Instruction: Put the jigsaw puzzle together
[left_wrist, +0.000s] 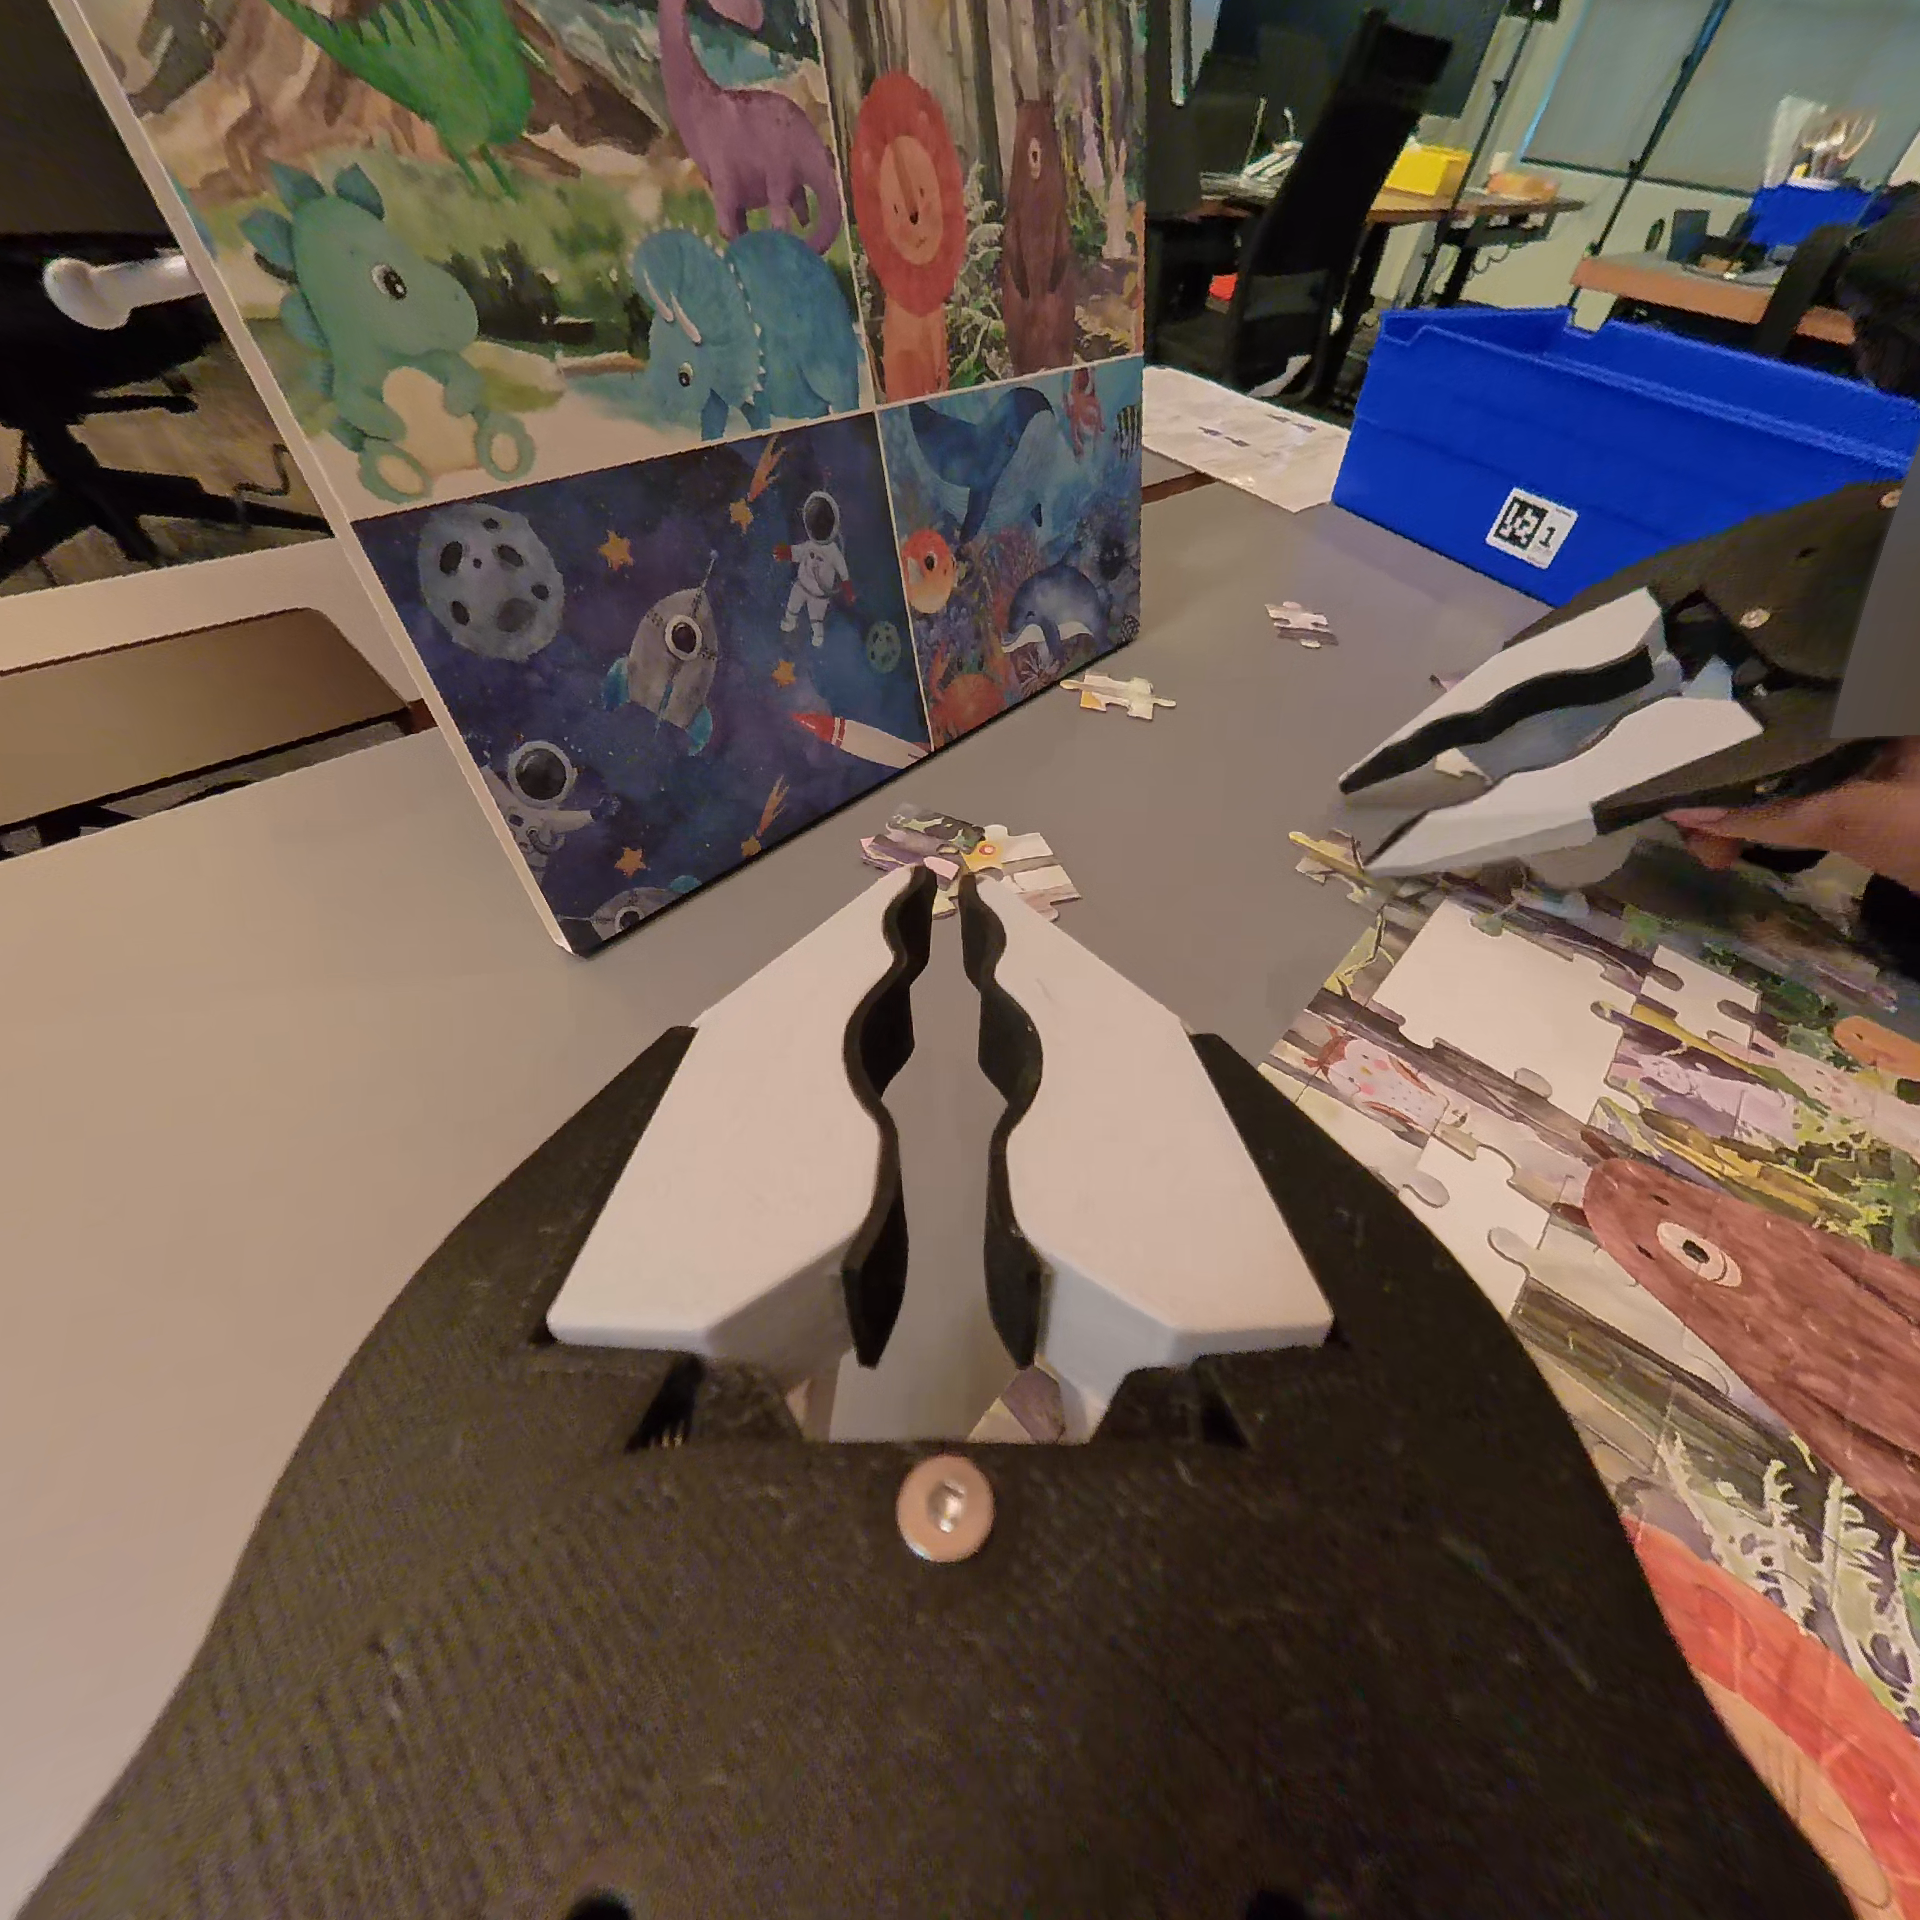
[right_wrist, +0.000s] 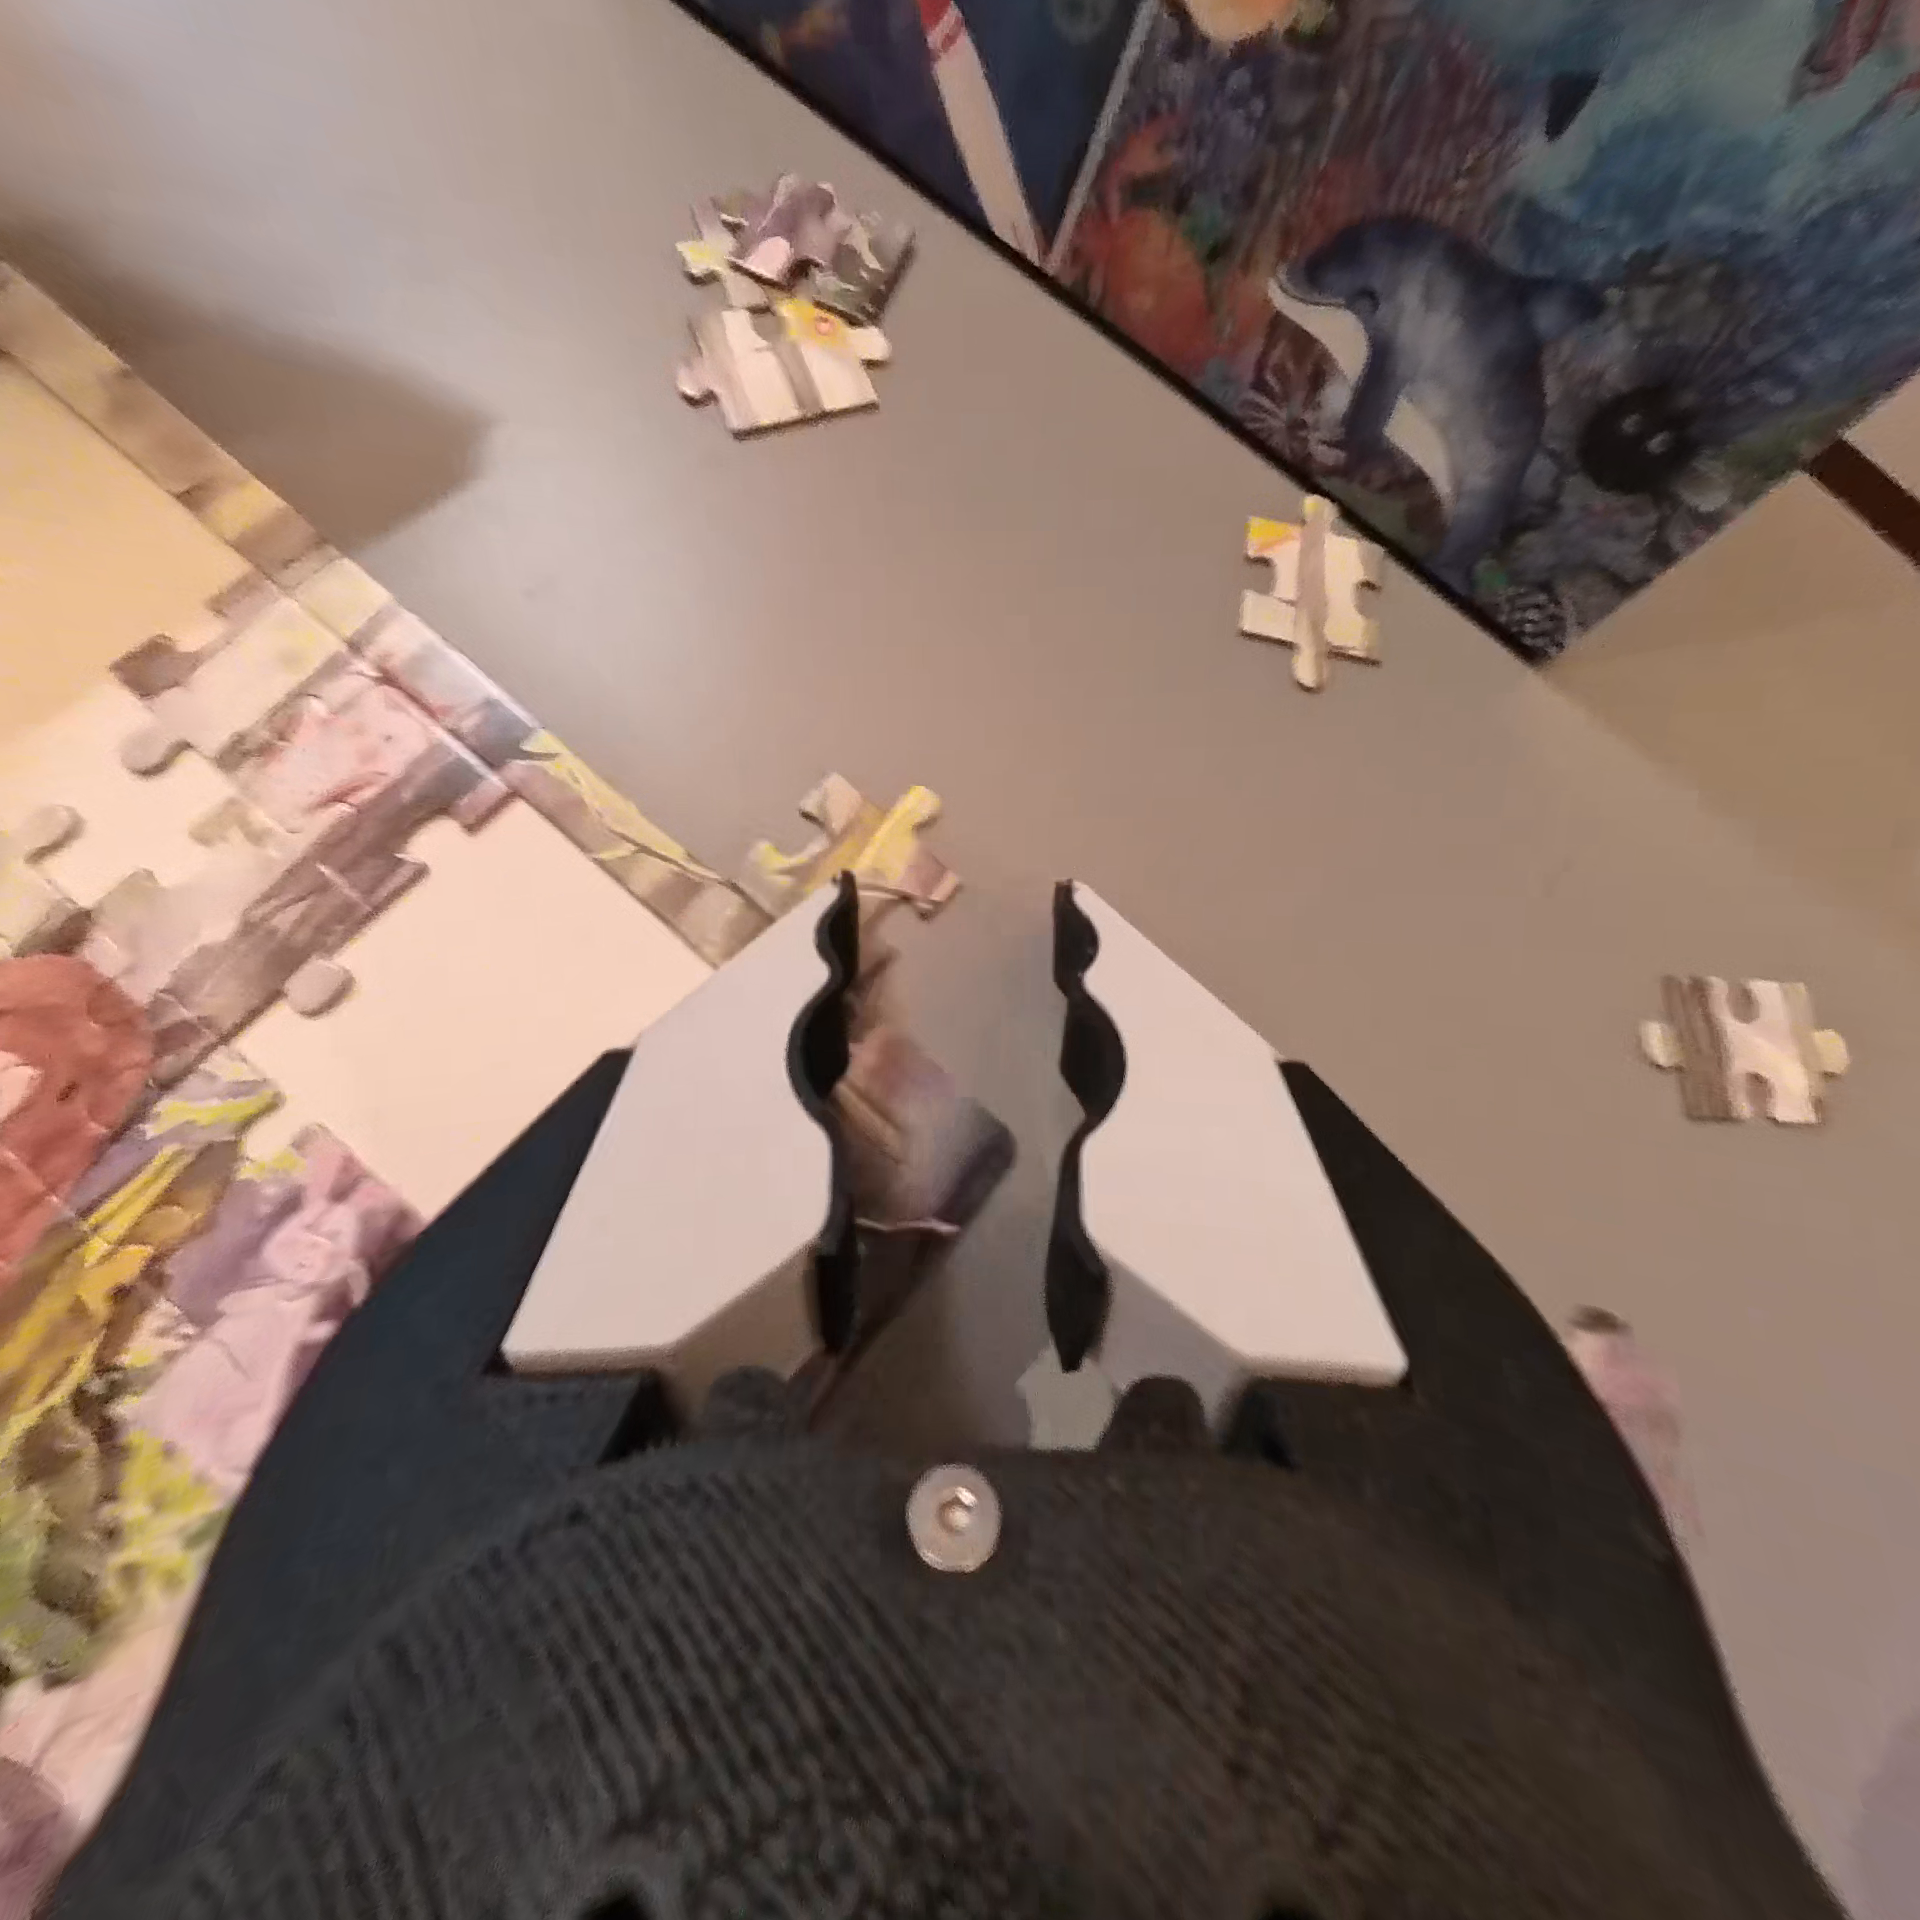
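Lying on grey table (right_wrist: 1143, 727): part-assembled jigsaw puzzle (right_wrist: 312, 883), loose pieces (right_wrist: 790, 322) nearby. Right gripper (right_wrist: 951, 894) fingers apart above one piece (right_wrist: 862, 847); left gripper (left_wrist: 940, 883) fingers nearly together, empty.

bench (left_wrist: 260, 935): grey, matte | blue bin (left_wrist: 1621, 416) far right | black office chair (left_wrist: 1320, 208) behind | wooden desks (left_wrist: 1475, 208) beyond | dim indoor light
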